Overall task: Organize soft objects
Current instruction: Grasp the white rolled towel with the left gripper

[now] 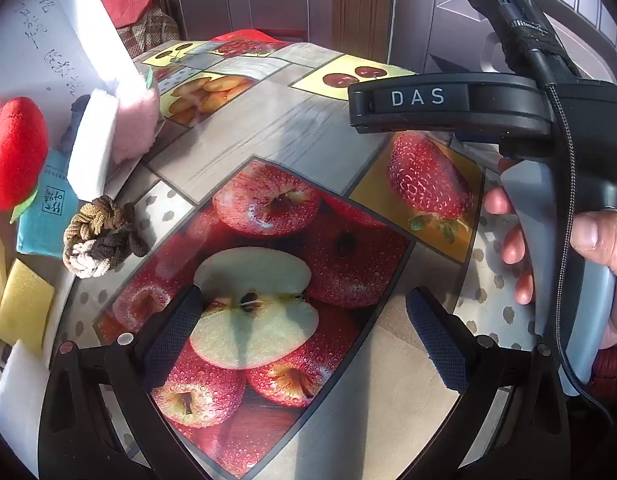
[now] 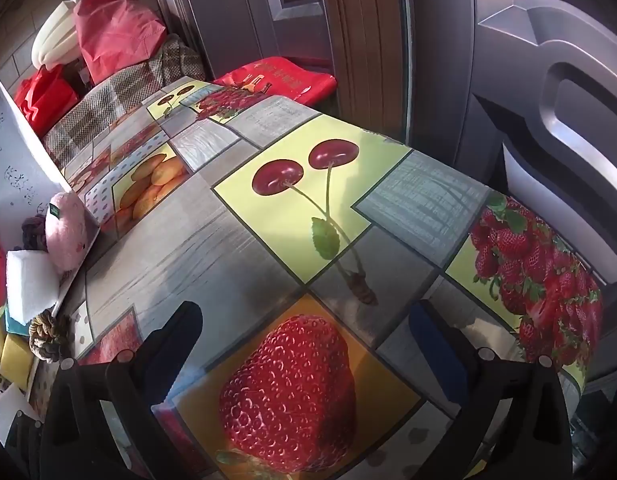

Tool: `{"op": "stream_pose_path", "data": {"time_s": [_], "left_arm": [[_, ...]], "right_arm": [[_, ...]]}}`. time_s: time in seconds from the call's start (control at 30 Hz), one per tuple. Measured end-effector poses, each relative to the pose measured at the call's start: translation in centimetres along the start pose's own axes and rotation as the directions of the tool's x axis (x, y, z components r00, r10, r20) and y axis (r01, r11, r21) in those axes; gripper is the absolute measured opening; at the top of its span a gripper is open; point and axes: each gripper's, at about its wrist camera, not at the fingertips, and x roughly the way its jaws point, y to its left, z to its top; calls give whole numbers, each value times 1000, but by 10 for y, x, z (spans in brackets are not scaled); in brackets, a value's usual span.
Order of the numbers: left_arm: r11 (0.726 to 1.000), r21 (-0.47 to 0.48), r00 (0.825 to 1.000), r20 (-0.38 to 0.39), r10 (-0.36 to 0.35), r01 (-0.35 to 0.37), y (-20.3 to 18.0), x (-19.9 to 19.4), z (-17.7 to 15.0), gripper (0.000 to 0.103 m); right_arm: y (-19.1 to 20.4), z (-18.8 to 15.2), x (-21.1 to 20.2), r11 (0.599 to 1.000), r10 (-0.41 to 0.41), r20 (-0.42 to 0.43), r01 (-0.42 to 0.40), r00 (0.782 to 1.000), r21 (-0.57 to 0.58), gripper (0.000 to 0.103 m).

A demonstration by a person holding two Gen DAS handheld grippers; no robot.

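Note:
Soft things lie piled at the left edge of a table with a fruit-print cloth [image 1: 268, 128]: a red plush strawberry [image 1: 16, 152], a pink plush [image 1: 136, 120], a white sponge [image 1: 92, 144], yellow sponges [image 1: 24, 304], a teal pouch [image 1: 48, 216] and a brown-and-white knotted rope ball [image 1: 100, 236]. My left gripper [image 1: 304, 332] hovers open over the printed apples, nothing between its fingers. To its right a hand holds the other gripper's black body [image 1: 448, 104]. My right gripper [image 2: 304, 344] stands open above the printed strawberry, empty. The rope ball [image 2: 48, 336], white sponge [image 2: 28, 284] and pink plush [image 2: 66, 232] sit far left.
A white box flap with handwriting [image 1: 40, 40] rises behind the pile. Red bags [image 2: 116, 32] and a checked cloth [image 2: 128, 92] lie beyond the table's far end. Dark panelled doors [image 2: 548, 80] stand close behind and to the right of the table edge.

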Motion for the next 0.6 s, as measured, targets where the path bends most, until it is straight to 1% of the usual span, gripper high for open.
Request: {"op": "stream_pose_path", "data": {"time_s": [0.6], "left_arm": [[1000,0,1000,0,0,0,0,0,0,102]], "right_arm": [[3,0,2,1000,-4,-5,4,1000,-14,103]]}}
